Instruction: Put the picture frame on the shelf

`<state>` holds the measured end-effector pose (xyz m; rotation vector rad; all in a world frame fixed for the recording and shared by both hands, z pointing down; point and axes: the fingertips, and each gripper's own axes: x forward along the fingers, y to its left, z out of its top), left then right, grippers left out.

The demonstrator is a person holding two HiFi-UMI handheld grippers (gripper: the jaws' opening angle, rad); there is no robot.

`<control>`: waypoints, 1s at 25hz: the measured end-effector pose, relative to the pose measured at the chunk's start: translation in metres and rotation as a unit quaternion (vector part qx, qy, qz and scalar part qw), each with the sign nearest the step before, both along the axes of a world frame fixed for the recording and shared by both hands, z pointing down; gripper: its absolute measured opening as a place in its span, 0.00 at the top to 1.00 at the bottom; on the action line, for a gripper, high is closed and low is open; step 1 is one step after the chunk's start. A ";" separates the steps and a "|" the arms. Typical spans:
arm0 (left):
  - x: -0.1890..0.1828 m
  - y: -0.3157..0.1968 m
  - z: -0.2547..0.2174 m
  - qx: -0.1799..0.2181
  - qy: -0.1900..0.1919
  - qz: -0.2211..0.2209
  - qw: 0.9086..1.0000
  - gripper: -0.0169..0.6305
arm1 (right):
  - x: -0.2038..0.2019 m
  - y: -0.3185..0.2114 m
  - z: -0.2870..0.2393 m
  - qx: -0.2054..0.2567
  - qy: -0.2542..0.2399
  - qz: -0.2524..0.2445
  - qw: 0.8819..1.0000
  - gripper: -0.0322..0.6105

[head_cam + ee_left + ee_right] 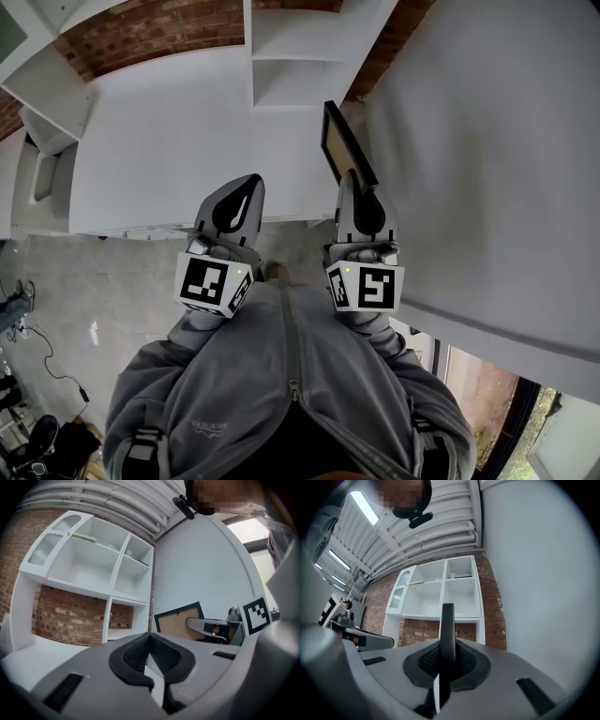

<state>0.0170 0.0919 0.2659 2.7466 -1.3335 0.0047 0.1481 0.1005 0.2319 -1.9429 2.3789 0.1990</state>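
- Clearly the right gripper (350, 181) pinches the picture frame (342, 142) by its lower edge — it stands up edge-on, in the air before the white shelf (281, 56).
- Left gripper (253, 183): jaws pressed together, empty.
- Thin, stiff, probably light; any glazing would be fragile — a one-edge hold may let it pivot.

The person wears a grey zip-up jacket (281, 375); the grey left gripper (251, 183) and right gripper (348, 185) bear black-and-white square markings.
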 end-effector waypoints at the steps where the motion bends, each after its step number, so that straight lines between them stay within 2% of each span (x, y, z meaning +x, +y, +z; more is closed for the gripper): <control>1: -0.001 -0.002 0.002 -0.003 -0.003 -0.004 1.000 0.96 | 0.000 -0.002 0.003 -0.004 -0.001 -0.001 1.000 0.89; 8: 0.003 -0.030 0.018 -0.012 -0.004 -0.011 1.000 0.96 | 0.004 -0.030 0.022 -0.014 0.010 -0.004 1.000 0.89; 18: -0.007 -0.105 0.021 -0.004 0.000 0.004 1.000 0.96 | -0.024 -0.099 0.026 -0.004 0.064 -0.016 0.998 0.89; 23: -0.012 -0.141 0.025 -0.008 0.015 0.005 1.000 0.96 | -0.032 -0.130 0.041 -0.019 0.073 -0.017 0.997 0.89; 25: -0.015 -0.154 0.031 -0.012 0.005 0.014 1.000 0.96 | -0.038 -0.140 0.046 -0.031 0.064 -0.014 0.997 0.89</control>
